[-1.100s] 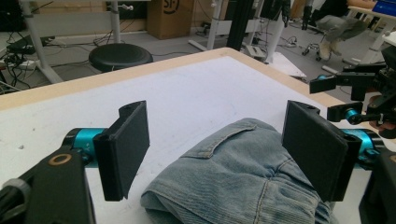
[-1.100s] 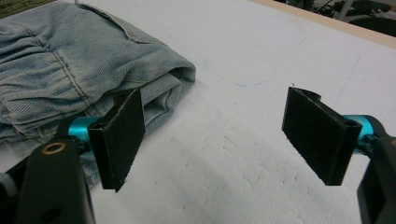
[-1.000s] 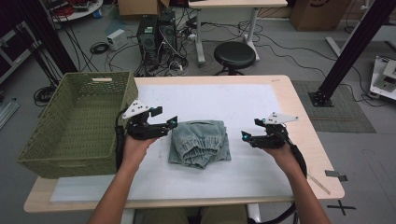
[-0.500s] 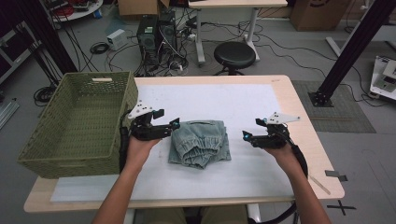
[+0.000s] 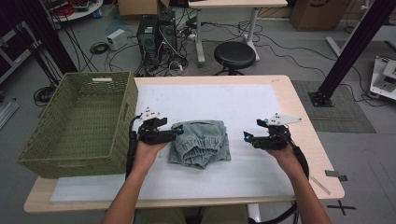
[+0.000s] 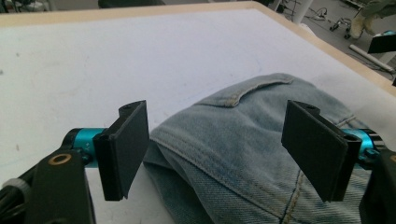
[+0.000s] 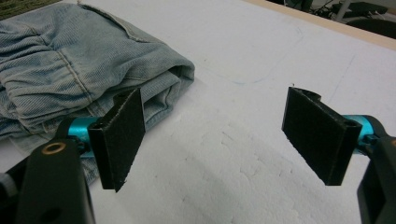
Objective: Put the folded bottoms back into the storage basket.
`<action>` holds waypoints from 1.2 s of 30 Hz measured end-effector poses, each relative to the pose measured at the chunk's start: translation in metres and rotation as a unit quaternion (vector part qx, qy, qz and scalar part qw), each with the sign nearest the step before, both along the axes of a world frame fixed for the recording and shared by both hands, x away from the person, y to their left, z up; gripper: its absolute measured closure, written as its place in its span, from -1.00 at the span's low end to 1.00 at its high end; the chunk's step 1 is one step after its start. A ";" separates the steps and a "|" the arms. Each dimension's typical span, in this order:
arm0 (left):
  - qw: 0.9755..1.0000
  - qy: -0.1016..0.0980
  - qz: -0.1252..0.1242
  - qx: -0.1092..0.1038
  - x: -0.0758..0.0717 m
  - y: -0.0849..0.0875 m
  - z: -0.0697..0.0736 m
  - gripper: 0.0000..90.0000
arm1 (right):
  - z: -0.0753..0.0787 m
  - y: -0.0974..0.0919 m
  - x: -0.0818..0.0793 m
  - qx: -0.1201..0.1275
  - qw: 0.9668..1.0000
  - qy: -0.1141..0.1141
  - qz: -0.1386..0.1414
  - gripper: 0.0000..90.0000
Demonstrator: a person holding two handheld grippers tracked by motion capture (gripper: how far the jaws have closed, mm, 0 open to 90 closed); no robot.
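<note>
A folded pair of light blue jeans [image 5: 200, 142] lies in the middle of the white sheet [image 5: 233, 105]. My left gripper [image 5: 176, 133] is open at the jeans' left edge; in the left gripper view the denim [image 6: 243, 149] lies between and under the wide-apart jaws. My right gripper [image 5: 246, 137] is open a short way to the right of the jeans, over bare sheet. In the right gripper view the folded jeans [image 7: 70, 79] lie to the left beyond its left jaw, with nothing between the jaws.
A green woven basket [image 5: 79, 122] stands at the table's left end, close beside my left hand. The wooden table edge [image 5: 303, 116] runs along the right. A stool [image 5: 234, 55] and cables sit on the floor behind the table.
My left gripper has moved right, from beside the basket up to the jeans' left edge. The right gripper has barely moved. The jeans lie as before.
</note>
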State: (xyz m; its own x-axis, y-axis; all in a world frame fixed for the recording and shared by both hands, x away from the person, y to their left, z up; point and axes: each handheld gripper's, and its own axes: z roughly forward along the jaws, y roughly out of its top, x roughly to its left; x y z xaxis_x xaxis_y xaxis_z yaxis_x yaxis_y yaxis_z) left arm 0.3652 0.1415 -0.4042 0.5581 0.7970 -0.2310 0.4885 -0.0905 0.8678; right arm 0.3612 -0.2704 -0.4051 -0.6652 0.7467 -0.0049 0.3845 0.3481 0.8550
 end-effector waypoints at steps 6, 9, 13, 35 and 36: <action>0.999 0.034 -0.001 0.010 0.002 -0.004 -0.019 -0.48 | -0.001 -0.001 -0.002 0.001 1.000 0.001 0.000 -0.51; 0.999 0.039 -0.004 0.004 0.001 -0.002 -0.025 -0.48 | -0.001 -0.002 -0.002 0.001 1.000 0.001 -0.001 -0.51; 0.998 0.057 -0.007 0.007 0.001 -0.002 -0.030 -0.48 | -0.001 -0.002 -0.002 0.000 1.000 0.001 -0.001 -0.51; 0.994 0.109 -0.027 -0.004 0.005 -0.001 -0.050 -0.47 | -0.001 0.000 -0.002 -0.001 1.000 0.003 -0.002 -0.51; 0.994 0.108 -0.027 -0.004 0.005 -0.001 -0.050 -0.45 | -0.001 0.000 -0.002 0.001 1.000 0.002 -0.003 -0.51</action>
State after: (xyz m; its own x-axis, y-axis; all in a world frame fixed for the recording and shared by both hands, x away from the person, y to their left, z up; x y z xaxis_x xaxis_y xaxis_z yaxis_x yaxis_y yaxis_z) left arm 0.3703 0.1403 -0.4538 0.5367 0.7648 -0.3564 0.6578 -0.1147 0.7444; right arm 0.3594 -0.2702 -0.4062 -0.6613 0.7501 -0.0015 0.3896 0.3452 0.8538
